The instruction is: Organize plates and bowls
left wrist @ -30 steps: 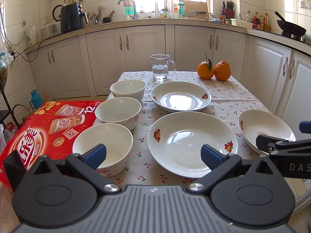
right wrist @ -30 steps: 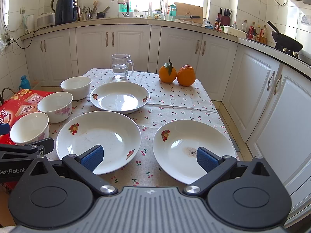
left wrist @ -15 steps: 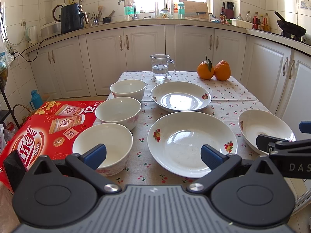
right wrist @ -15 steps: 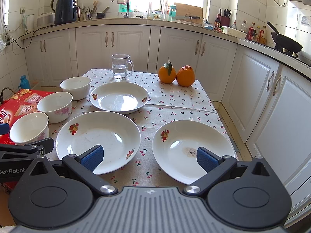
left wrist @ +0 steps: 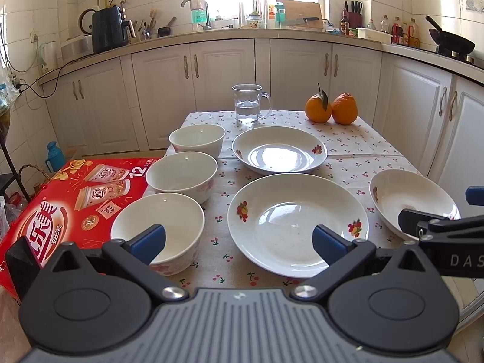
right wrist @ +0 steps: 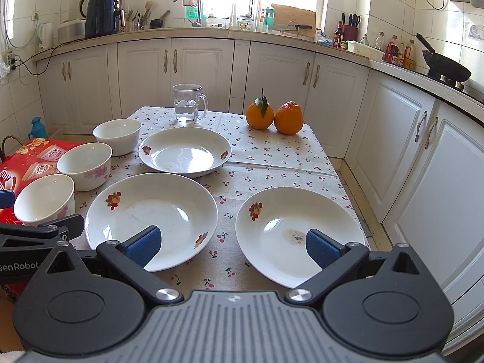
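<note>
Three white bowls stand in a column on the table's left: near bowl [left wrist: 160, 230], middle bowl [left wrist: 181, 175], far bowl [left wrist: 196, 139]. Three white plates with fruit prints lie beside them: a large centre plate [left wrist: 296, 220], a far plate [left wrist: 279, 148] and a right plate [right wrist: 299, 230] by the table's right edge. My left gripper [left wrist: 239, 242] is open and empty, hovering over the near edge between the near bowl and the centre plate. My right gripper [right wrist: 231, 246] is open and empty, between the centre plate [right wrist: 151, 217] and the right plate.
A glass mug of water [left wrist: 249, 104] and two oranges [left wrist: 331, 109] stand at the table's far end. A red carton [left wrist: 60, 205] sits level with the table on the left. White cabinets [right wrist: 423, 157] run close along the right and back.
</note>
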Available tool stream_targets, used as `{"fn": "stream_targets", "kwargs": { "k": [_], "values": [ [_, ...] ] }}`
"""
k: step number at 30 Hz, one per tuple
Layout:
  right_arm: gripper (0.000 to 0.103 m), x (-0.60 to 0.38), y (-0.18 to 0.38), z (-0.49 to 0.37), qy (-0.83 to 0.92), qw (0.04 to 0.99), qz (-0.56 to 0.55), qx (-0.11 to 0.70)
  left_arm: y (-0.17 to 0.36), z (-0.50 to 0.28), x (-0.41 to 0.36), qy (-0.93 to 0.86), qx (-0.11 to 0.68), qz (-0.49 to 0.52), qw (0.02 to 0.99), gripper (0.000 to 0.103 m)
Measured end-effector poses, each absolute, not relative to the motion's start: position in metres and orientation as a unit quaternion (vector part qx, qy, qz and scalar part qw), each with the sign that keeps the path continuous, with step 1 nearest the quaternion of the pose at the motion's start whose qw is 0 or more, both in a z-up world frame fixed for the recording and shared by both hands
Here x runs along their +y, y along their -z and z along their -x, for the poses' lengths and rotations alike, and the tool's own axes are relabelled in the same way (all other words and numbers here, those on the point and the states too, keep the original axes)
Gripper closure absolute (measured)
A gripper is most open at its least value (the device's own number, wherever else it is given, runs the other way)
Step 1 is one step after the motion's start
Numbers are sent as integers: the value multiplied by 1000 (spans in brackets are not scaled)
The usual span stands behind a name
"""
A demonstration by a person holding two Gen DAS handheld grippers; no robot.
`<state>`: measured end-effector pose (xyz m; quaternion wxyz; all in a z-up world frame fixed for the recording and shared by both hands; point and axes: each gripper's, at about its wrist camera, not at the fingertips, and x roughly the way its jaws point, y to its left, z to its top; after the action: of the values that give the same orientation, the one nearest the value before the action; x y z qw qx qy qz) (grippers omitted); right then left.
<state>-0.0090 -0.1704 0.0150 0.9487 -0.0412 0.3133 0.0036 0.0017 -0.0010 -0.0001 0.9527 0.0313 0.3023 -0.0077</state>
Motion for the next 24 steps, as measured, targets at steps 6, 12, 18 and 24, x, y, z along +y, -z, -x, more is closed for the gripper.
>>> {"fn": "stream_targets", "kwargs": {
  "k": [6, 12, 18, 24],
  "values": [
    [0, -173, -14, 8, -8, 948, 40, 315, -1, -5, -6, 12, 302, -42, 952, 1],
    [0, -181, -15, 5, -21, 948, 39, 314, -4, -12, -10, 38, 299, -49, 952, 1],
    [0, -200, -14, 0, -41, 949, 60, 306, -9, -26, -21, 85, 298, -71, 948, 1],
    [0, -229, -6, -6, -40, 947, 76, 311, -10, -45, -36, 110, 299, -104, 942, 0]
  ]
}}
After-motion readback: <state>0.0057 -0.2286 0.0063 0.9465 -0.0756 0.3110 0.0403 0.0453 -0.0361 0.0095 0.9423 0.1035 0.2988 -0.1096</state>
